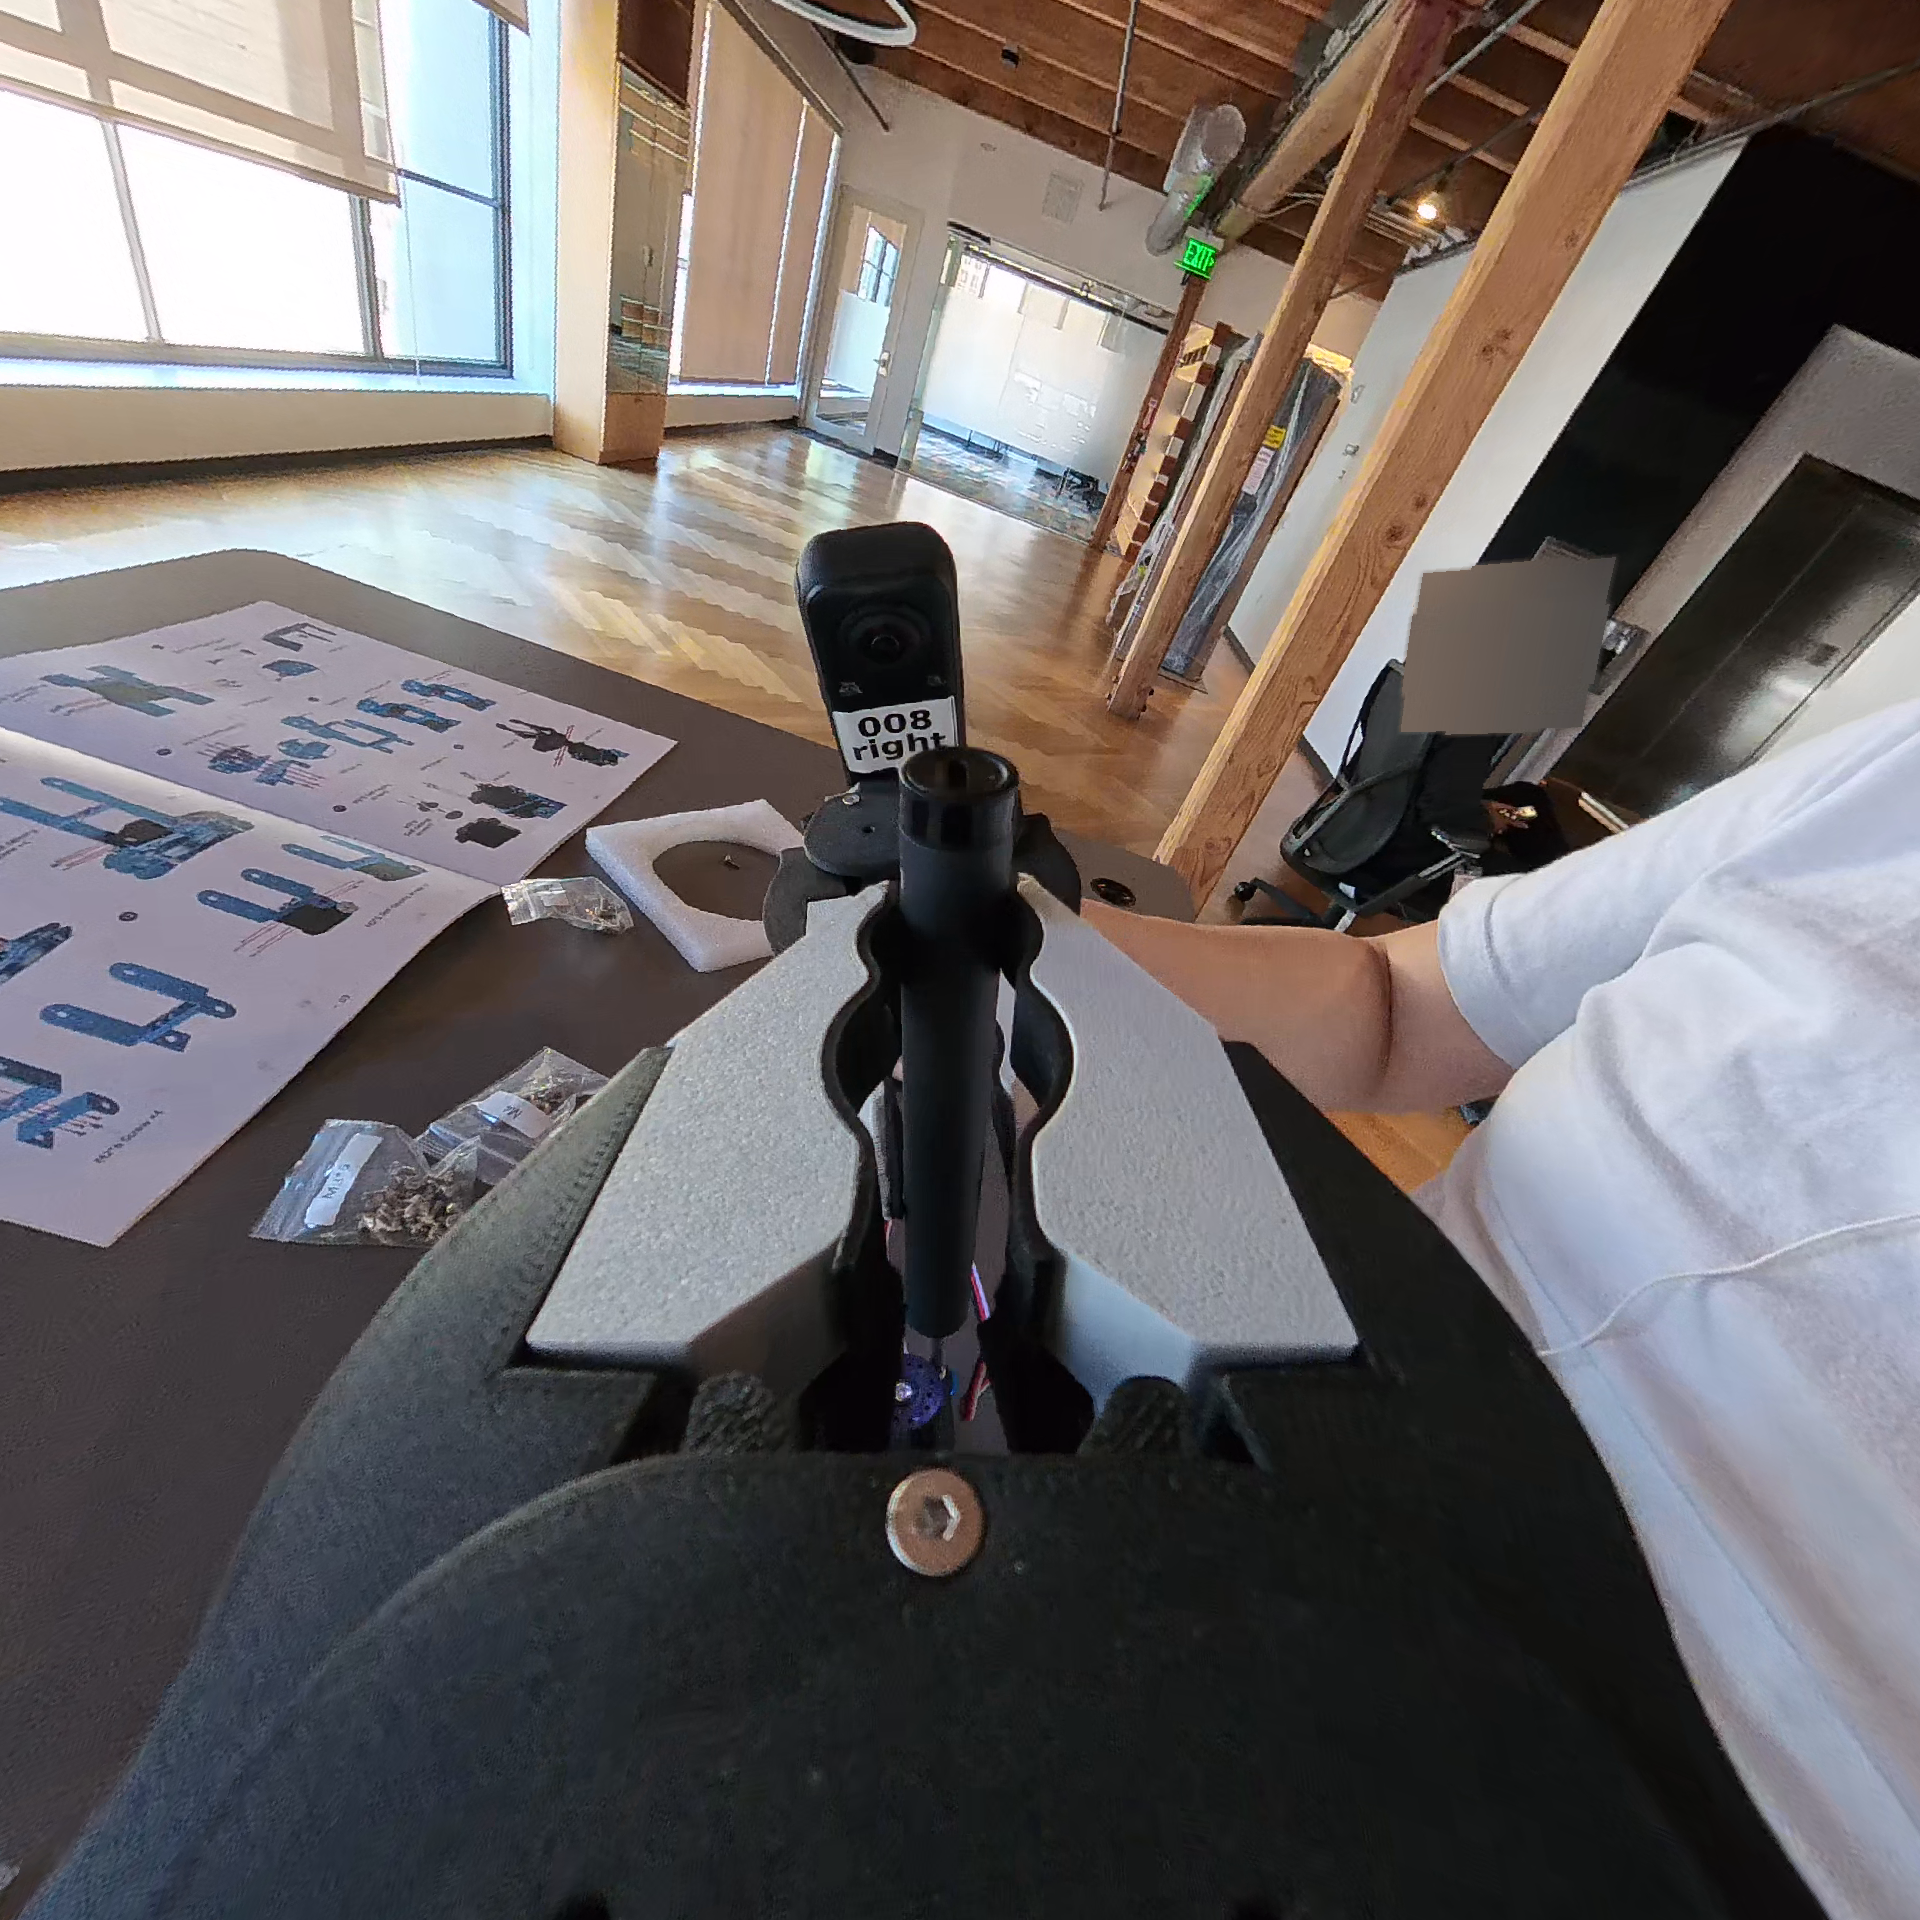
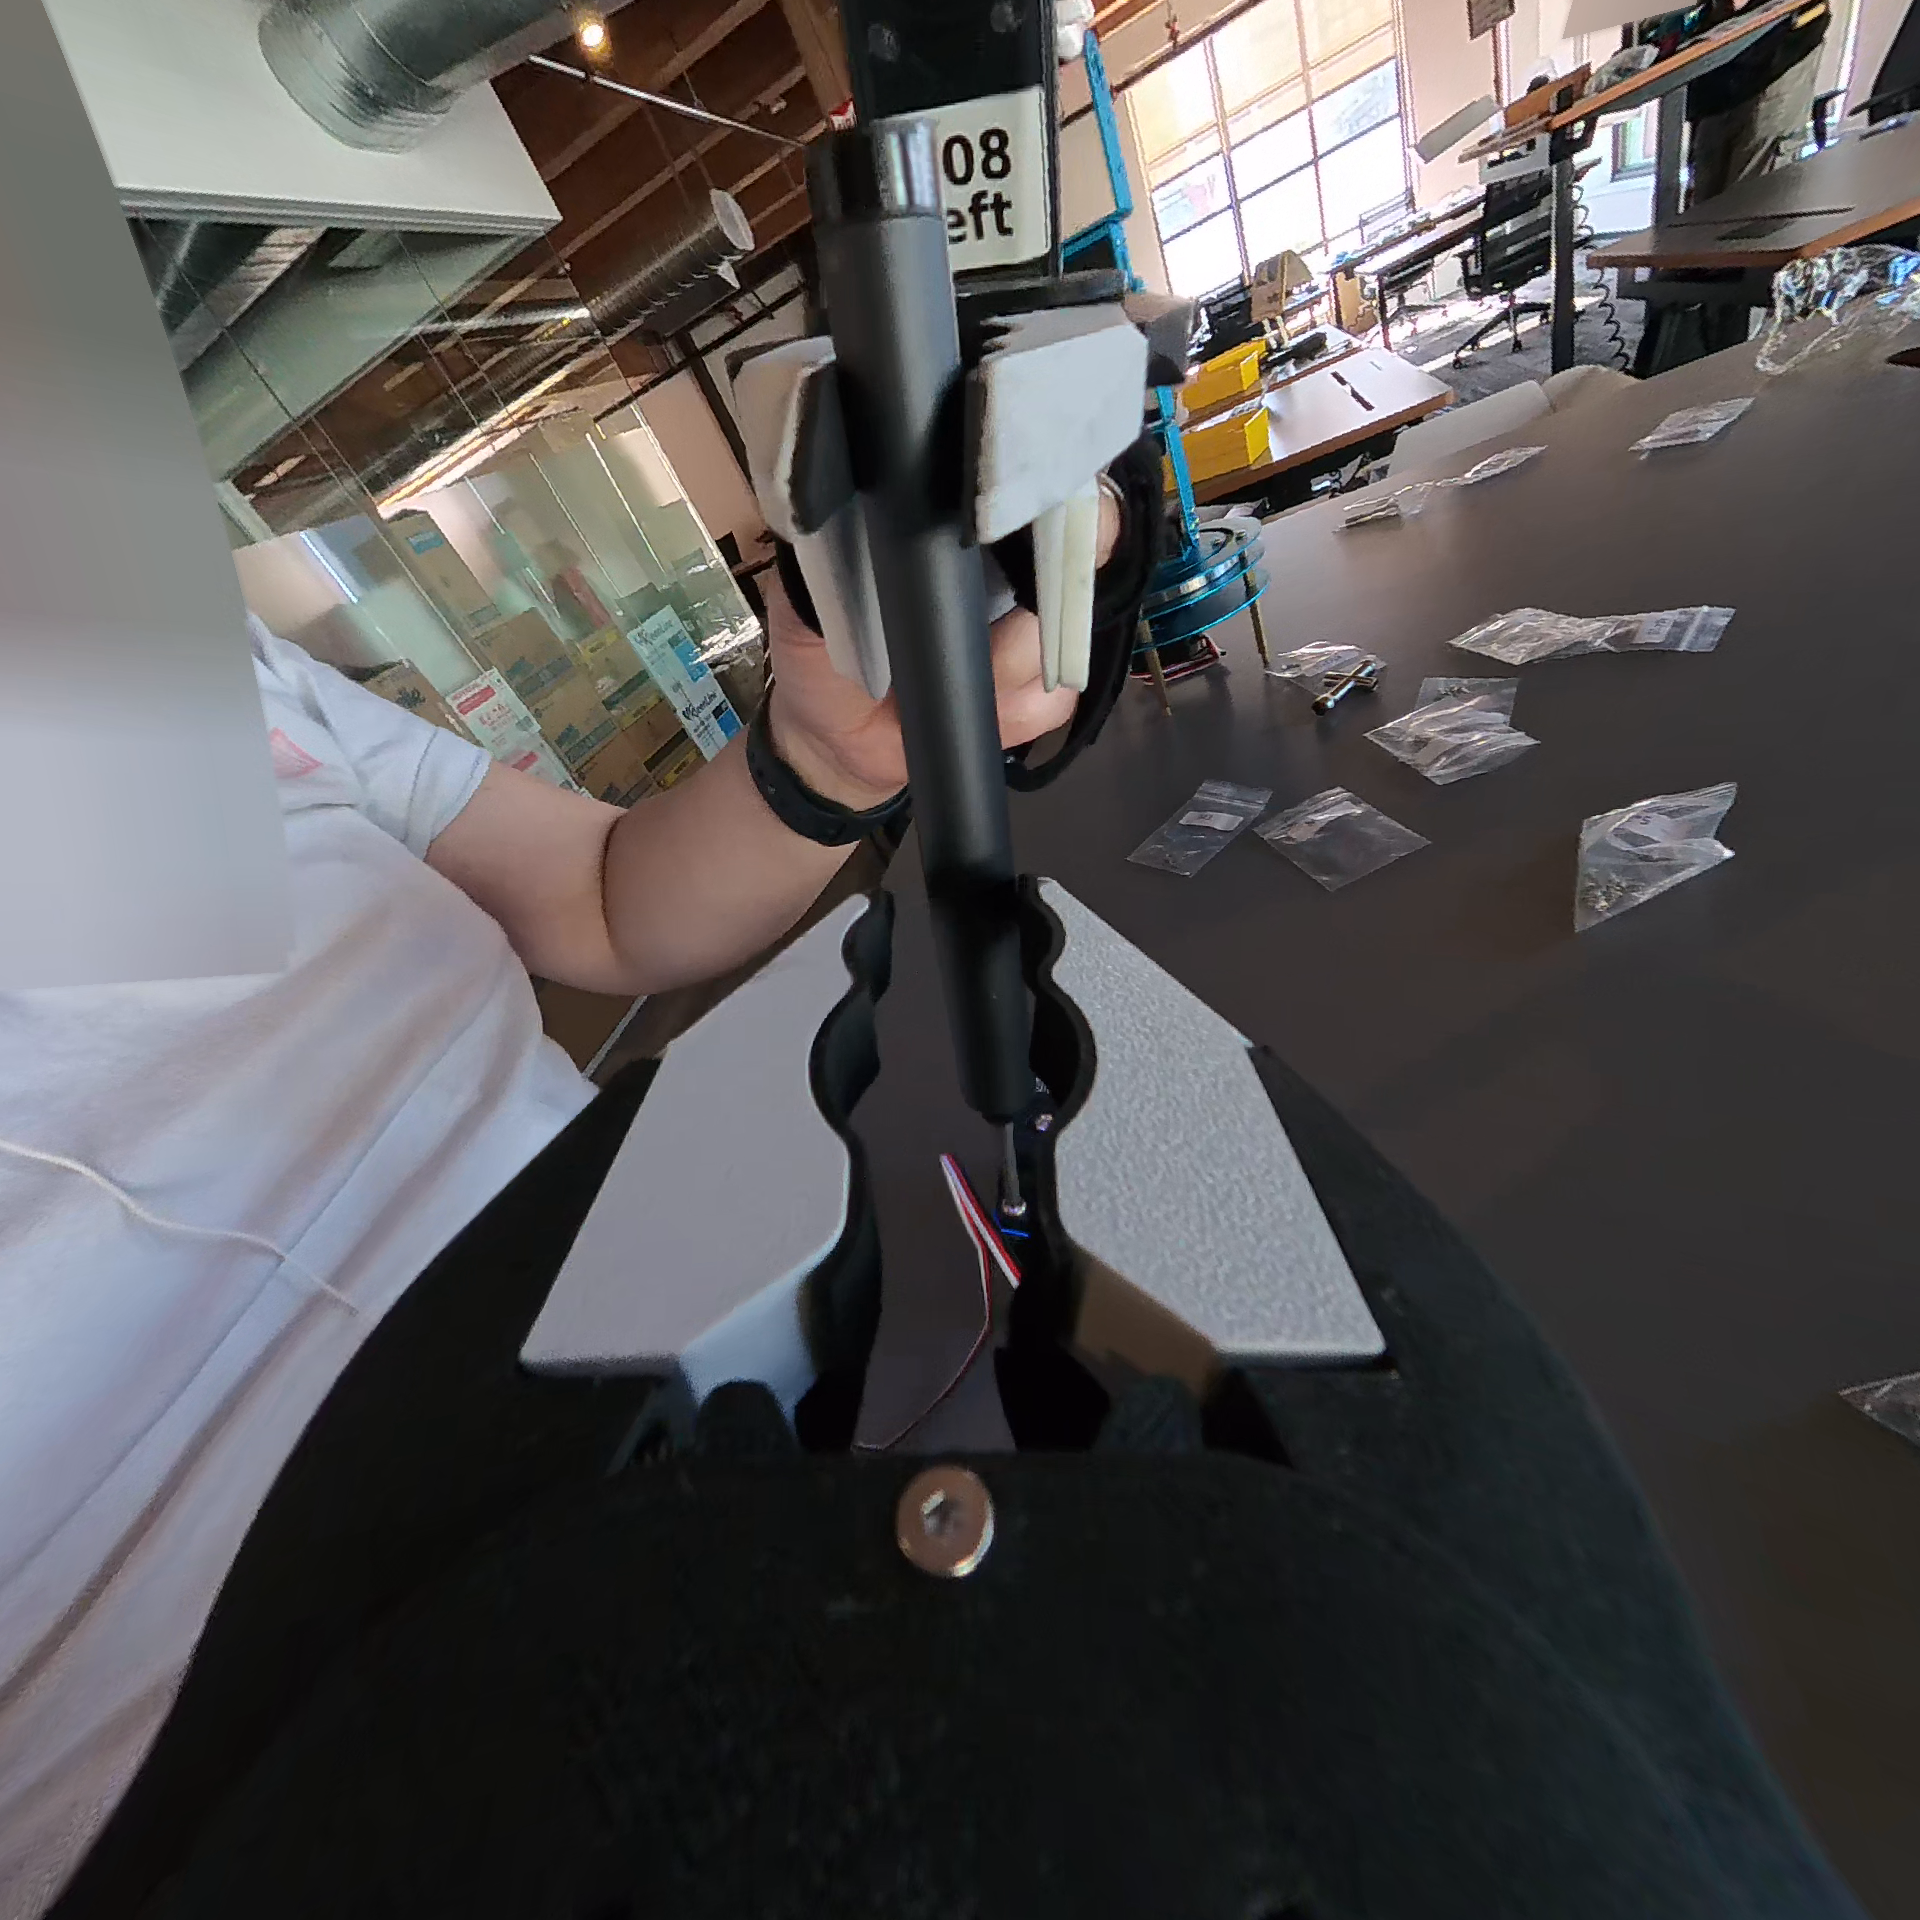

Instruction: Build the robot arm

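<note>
The left gripper (image 1: 951, 914) is shut tight on a black driver (image 1: 943, 1039). The fingers (image 1: 727, 1122) squeeze the round handle from both sides, and the handle stands up between them. In the right wrist view you see the same grip from the other side — the white pads (image 2: 1049, 436) pinch the driver (image 2: 940, 665) high up, near its silver cap.

The thin tip (image 2: 1013, 1184) points down at a small black part w/ red, white & blue wires (image 2: 971, 1216). The tip touches a tiny screw on that part.

The right gripper (image 2: 961, 925) sits just under the driver. Its fingers (image 2: 1164, 1143) are a bit apart, w/ the driver end and the little part in the gap between them. The part sits against the right-side finger, but I cannot tell if the fingers are squeezing it.

All of this is over a dark table (image 2: 1558, 1039). Small clear bags (image 2: 1652, 852) of screws lie spread out on it. In the left wrist view there are more bags (image 1: 364, 1184), a big paper (image 1: 260, 831) w/ blue pics, and a white foam square (image 1: 696, 873) — all off to the left side.
</note>
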